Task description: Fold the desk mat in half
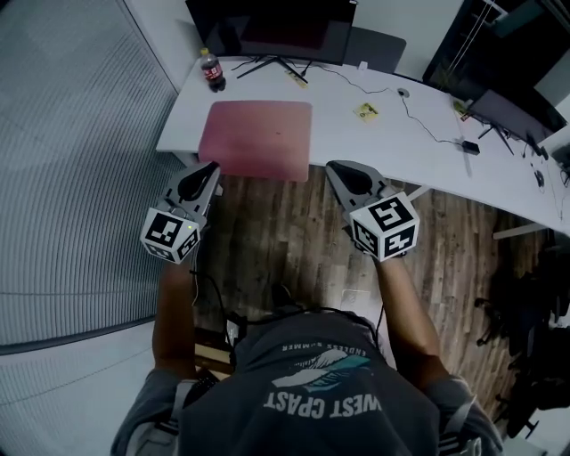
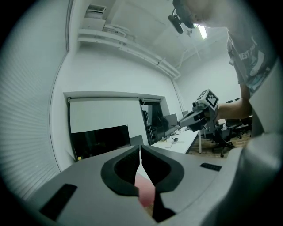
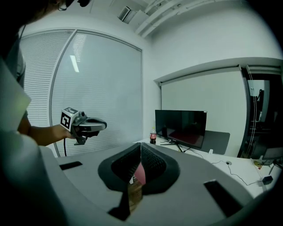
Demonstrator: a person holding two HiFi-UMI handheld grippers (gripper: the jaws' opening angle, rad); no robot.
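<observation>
A pink desk mat [image 1: 256,139] lies flat on the white desk [image 1: 374,138], at its near left corner, reaching the desk's front edge. A sliver of the mat [image 2: 145,190] shows between the jaws in the left gripper view, and the mat [image 3: 138,173] shows likewise in the right gripper view. My left gripper [image 1: 213,167] hovers just before the mat's near left corner, shut and empty. My right gripper [image 1: 331,167] hangs off the mat's near right corner, over the floor, also shut with nothing in it. Neither touches the mat.
A dark soda bottle [image 1: 212,71] stands behind the mat at the desk's left. A black monitor [image 1: 272,27] stands at the back, with cables [image 1: 419,120] and a small yellow item [image 1: 366,110] to the right. Wood floor [image 1: 276,240] lies below the grippers.
</observation>
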